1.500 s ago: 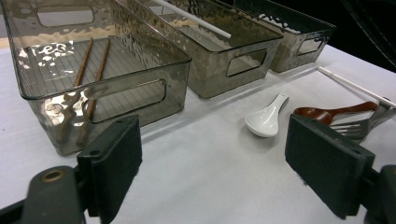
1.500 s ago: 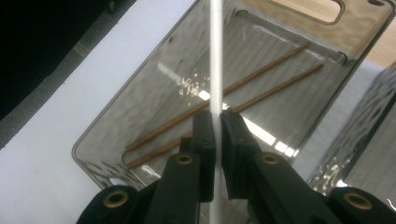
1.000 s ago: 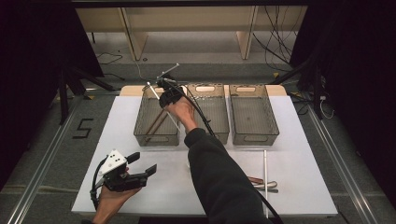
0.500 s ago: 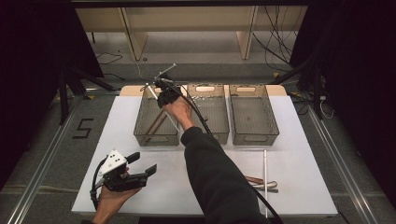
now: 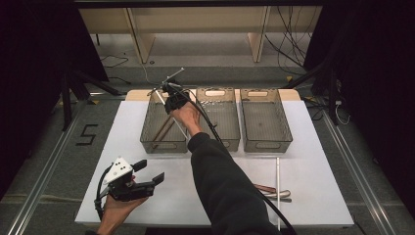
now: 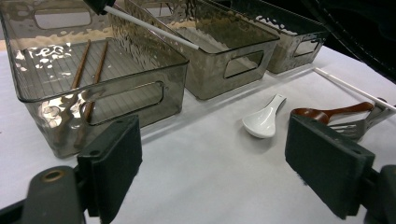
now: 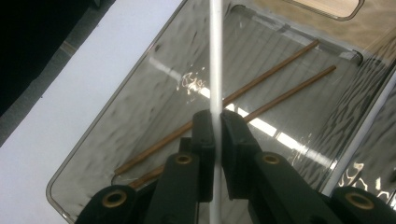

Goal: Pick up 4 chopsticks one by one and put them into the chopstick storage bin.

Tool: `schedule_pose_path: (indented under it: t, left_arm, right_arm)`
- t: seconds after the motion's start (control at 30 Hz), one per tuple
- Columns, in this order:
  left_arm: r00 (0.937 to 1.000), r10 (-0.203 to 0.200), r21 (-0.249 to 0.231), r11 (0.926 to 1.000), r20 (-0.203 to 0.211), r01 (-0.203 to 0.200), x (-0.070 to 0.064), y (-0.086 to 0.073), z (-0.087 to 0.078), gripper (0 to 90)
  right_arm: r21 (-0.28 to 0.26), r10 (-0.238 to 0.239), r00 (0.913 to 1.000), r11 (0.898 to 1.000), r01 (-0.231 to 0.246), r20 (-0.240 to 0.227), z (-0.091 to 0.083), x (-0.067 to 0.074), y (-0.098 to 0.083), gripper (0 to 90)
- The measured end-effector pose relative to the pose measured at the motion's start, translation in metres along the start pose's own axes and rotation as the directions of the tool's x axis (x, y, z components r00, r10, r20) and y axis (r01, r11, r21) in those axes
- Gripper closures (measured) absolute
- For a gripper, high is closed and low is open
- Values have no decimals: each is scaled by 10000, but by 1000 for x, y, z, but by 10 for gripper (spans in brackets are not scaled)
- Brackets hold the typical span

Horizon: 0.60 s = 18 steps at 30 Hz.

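Nearest the person, the left gripper [image 5: 147, 182] hangs low over the front left of the white tabletop [image 5: 318, 196], its jaws spread wide with nothing between them. In the left gripper view a white ceramic soup spoon [image 6: 264, 120] lies on the tabletop just ahead, and beside it a brown spoon [image 6: 327, 113] resting against a metal slotted spatula [image 6: 369, 122]; a second white chopstick [image 5: 278, 188] lies lengthwise next to them.

Behind these stand three smoky clear plastic bins side by side. The left bin [image 5: 147, 139] holds two brown wooden chopsticks [image 7: 261, 100] lying slantwise on its floor; the middle bin [image 5: 230, 142] and the right bin [image 5: 286, 142] look empty, as far as the ribbed walls allow.

Farthest out, the right gripper [image 7: 215, 135] is held above the far end of the left bin, its jaws pinched nearly together on a white chopstick [image 7: 215, 56]. The stick runs straight up between the pads, gripped somewhere along its shaft, with a long stretch reaching past the fingertips over the bin and the wooden pair below it; in the high view it slants across the bin's far left corner.

Such a stick is probably light, stiff and smooth, so it could slip or swivel in a narrow pinch. Holding it close to the middle should keep it balanced, and a gentle lowering along the bin's length would let it settle flat.
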State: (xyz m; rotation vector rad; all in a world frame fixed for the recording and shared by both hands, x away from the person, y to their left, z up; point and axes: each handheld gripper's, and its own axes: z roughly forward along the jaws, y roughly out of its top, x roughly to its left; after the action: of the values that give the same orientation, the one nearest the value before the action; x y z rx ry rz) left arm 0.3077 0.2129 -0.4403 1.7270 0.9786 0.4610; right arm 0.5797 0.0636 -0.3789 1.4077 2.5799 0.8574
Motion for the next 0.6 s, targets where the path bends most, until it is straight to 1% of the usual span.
schedule_pose_path:
  t: [0.13, 0.2, 0.23, 0.3, 0.4, 0.53, 0.6]
  left_arm:
    - [10000, 0, 3, 10000, 12, 0, 0, 0, 0, 184]
    - [10000, -14, -15, 10000, 16, 14, 0, 0, 0, 184]
    - [10000, -7, -2, 10000, 10, 7, 0, 0, 0, 184]
    - [10000, -11, 0, 10000, 11, 11, 1, 0, 0, 184]
    - [10000, -25, -11, 10000, 14, 25, 1, 0, 0, 184]
    - [10000, -9, 2, 10000, 19, 9, 0, 0, 0, 184]
    - [10000, -18, 6, 10000, 19, 18, 0, 0, 0, 184]
  right_arm:
    - [46, 79, 10000, 10000, -79, 49, 3, 0, 0, 841]
    - [-100, 106, 9999, 9999, -107, -95, 4, -1, 0, 815]
    - [-164, 150, 9998, 9997, -152, -130, 4, -1, 0, 794]
    - [-178, 174, 9993, 9997, -180, -333, 4, 0, 1, 703]
    - [-260, 80, 9991, 9996, -91, -426, 1, 1, 2, 701]
    - [-346, -12, 9985, 9994, -7, -549, -5, 1, 2, 605]
    - [-301, -40, 9982, 9995, 22, -593, -7, 1, 2, 553]
